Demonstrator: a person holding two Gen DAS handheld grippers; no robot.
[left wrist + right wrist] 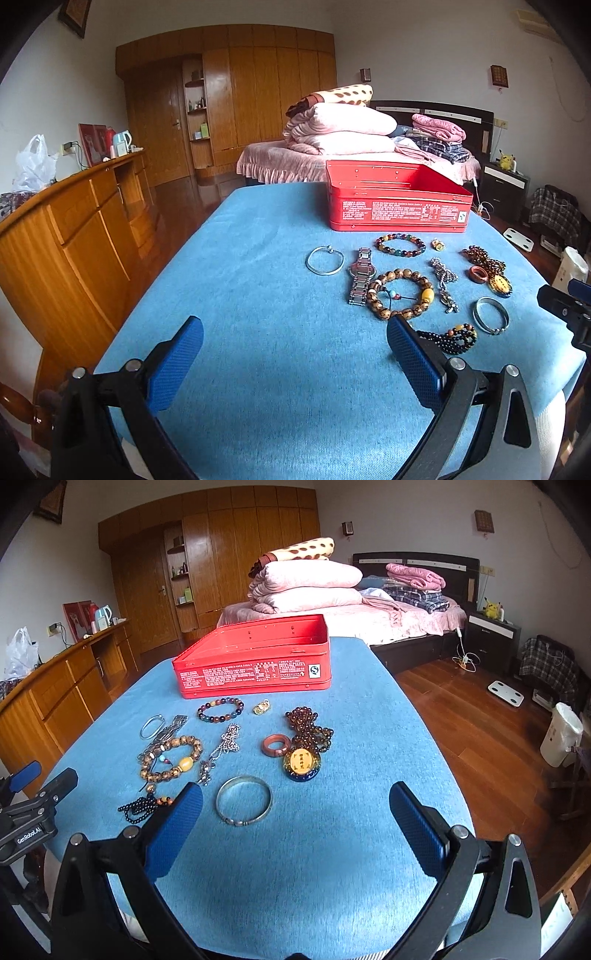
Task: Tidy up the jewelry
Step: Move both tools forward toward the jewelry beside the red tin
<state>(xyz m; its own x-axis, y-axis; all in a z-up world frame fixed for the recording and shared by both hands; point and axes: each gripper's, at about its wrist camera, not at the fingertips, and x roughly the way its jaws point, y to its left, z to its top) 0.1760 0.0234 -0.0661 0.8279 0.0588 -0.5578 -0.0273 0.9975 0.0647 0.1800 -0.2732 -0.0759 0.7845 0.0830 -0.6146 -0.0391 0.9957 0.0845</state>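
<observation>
both grippers hover over the near end of the blue table, jaws spread wide and empty: the left gripper and the right gripper. just beyond the right one lies a silver bangle, with a black bead strand to its left. farther off sit a wooden bead bracelet, a watch, a chain, a brown ring, an amber pendant and a colored bead bracelet. at the far end stands an open red tin, holding no jewelry that shows.
</observation>
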